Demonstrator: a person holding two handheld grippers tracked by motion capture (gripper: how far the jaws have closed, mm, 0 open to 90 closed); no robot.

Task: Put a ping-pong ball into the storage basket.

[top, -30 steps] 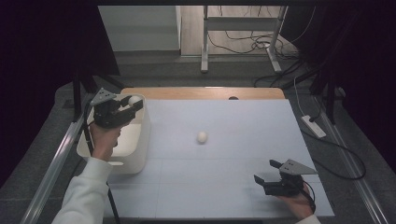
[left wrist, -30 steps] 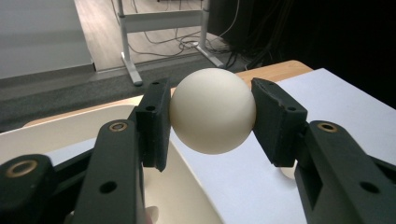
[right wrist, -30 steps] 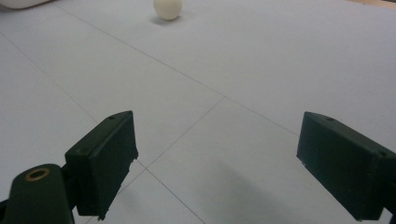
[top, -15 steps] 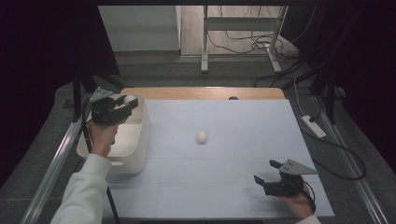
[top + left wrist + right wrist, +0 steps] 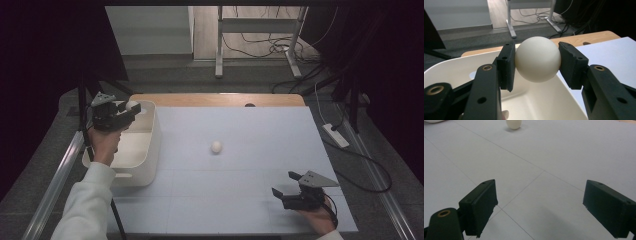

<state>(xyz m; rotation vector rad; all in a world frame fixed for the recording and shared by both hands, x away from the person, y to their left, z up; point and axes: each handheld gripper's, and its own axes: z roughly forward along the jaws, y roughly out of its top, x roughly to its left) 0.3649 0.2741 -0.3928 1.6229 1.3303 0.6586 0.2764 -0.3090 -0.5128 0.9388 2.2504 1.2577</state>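
left fingers (image 5: 506,65) clamped on white ball (image 5: 537,58) above bin (image 5: 145,150), right gripper (image 5: 286,184) agape, low over table (image 5: 240,200)

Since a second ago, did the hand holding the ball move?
Yes. The left gripper with the ball went left, from the bin's right wall toward its middle.

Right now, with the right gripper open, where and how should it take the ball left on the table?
Grip the loose ball across its middle, one pad on each side. It is round, so no axis is better. It sits alone on the white table, clear all round. The right gripper is open and already faces it, so probably come in low from the near side, as the left gripper holds its own ball.
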